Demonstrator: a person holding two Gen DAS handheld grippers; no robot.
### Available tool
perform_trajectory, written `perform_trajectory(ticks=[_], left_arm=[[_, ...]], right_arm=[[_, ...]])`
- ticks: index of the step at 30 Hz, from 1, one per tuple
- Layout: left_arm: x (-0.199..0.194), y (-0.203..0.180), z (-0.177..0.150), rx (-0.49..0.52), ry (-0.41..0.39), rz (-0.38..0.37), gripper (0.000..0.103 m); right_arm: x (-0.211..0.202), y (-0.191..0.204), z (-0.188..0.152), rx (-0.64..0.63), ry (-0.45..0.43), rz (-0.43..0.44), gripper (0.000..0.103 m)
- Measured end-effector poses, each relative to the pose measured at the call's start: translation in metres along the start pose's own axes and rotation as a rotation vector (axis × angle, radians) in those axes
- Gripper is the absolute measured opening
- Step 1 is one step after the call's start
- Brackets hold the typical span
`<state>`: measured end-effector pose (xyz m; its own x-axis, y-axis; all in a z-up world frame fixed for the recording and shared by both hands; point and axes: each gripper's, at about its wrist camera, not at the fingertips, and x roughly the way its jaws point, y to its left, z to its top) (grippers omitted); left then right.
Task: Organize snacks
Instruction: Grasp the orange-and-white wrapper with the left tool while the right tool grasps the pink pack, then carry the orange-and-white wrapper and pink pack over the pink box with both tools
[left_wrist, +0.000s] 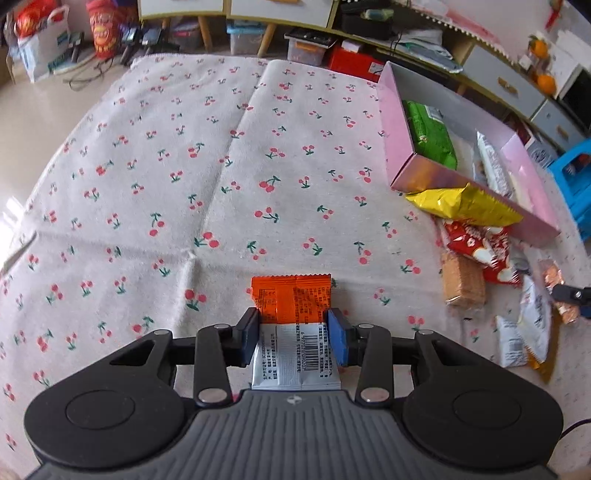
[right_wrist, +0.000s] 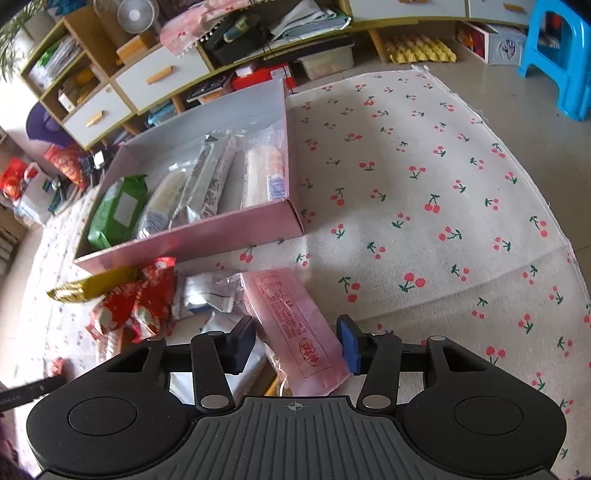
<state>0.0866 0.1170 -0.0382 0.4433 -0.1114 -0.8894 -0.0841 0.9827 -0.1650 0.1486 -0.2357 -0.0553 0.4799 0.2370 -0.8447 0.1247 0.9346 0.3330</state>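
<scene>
Left claw (left_wrist: 293, 338) closed on a flat orange-and-silver foil snack packet (left_wrist: 293, 325), pads pressing both long edges near the packet's middle; orange end sticking out past the fingertips, silver barcode end reaching back toward the claw's body. Packet held just above the cream cherry-print cloth (left_wrist: 184, 166) that covers the surface.

Right claw (right_wrist: 297, 341) partly open around a long pink plastic snack packet with red print (right_wrist: 295, 325), lying slantwise between the pads. Right blue pad at the packet's edge, left pad at its other side; cannot tell whether both press firmly. Packet resting on the cloth at the near edge of a loose pile: a red-and-white patterned wrapper (right_wrist: 138, 306), a yellow foil bag (right_wrist: 92, 284), silver-white sachets (right_wrist: 203, 295).

Beyond the pile, a shallow pink cardboard box (right_wrist: 207, 236), well apart from the left claw and near the right. Inside it, side by side: a green foil bag (right_wrist: 118, 210), several long clear-wrapped bars (right_wrist: 207, 181), a pale roll of biscuits (right_wrist: 262, 173). Yellow bag touching the box's near wall. A clear-wrapped tan cracker stack (left_wrist: 463, 282) beside the red wrapper.
</scene>
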Motion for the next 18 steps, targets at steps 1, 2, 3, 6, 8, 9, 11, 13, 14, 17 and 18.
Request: perform_trajectory(ticks=[1,2,3,6,8,9,11,13,14,17,18], left_arm=[[0.000,0.000,0.000,-0.012,0.004,-0.010,0.036],[-0.001,0.001,0.001,-0.023,0.007,-0.020,0.036],[-0.001,0.001,0.001,-0.030,0.008,-0.027,0.036],[-0.004,0.001,0.002,-0.045,0.005,-0.039,0.036],[-0.007,0.000,0.003,-0.052,0.000,-0.052,0.036],[-0.008,-0.001,0.004,-0.054,-0.003,-0.057,0.036],[-0.011,-0.003,0.006,-0.060,-0.012,-0.070,0.036],[-0.015,-0.006,0.008,-0.070,-0.021,-0.086,0.036],[-0.018,-0.008,0.009,-0.074,-0.027,-0.096,0.036],[-0.024,-0.014,0.013,-0.077,-0.048,-0.116,0.036],[-0.026,-0.016,0.014,-0.079,-0.056,-0.122,0.036]], right_arm=[[-0.002,-0.001,0.001,0.009,-0.002,0.009,0.044],[-0.004,-0.001,0.002,0.017,-0.004,0.017,0.044],[-0.006,-0.002,0.003,0.023,-0.005,0.024,0.043],[-0.010,-0.002,0.005,0.042,-0.002,0.039,0.042],[-0.011,-0.003,0.005,0.062,0.005,0.051,0.040],[-0.011,-0.003,0.006,0.075,0.010,0.058,0.040],[-0.014,-0.004,0.006,0.099,0.015,0.073,0.039],[-0.016,-0.004,0.007,0.125,0.020,0.090,0.038],[-0.018,-0.004,0.007,0.135,0.021,0.102,0.038],[-0.023,-0.002,0.009,0.150,0.017,0.127,0.037],[-0.025,-0.001,0.009,0.156,0.018,0.134,0.037]])
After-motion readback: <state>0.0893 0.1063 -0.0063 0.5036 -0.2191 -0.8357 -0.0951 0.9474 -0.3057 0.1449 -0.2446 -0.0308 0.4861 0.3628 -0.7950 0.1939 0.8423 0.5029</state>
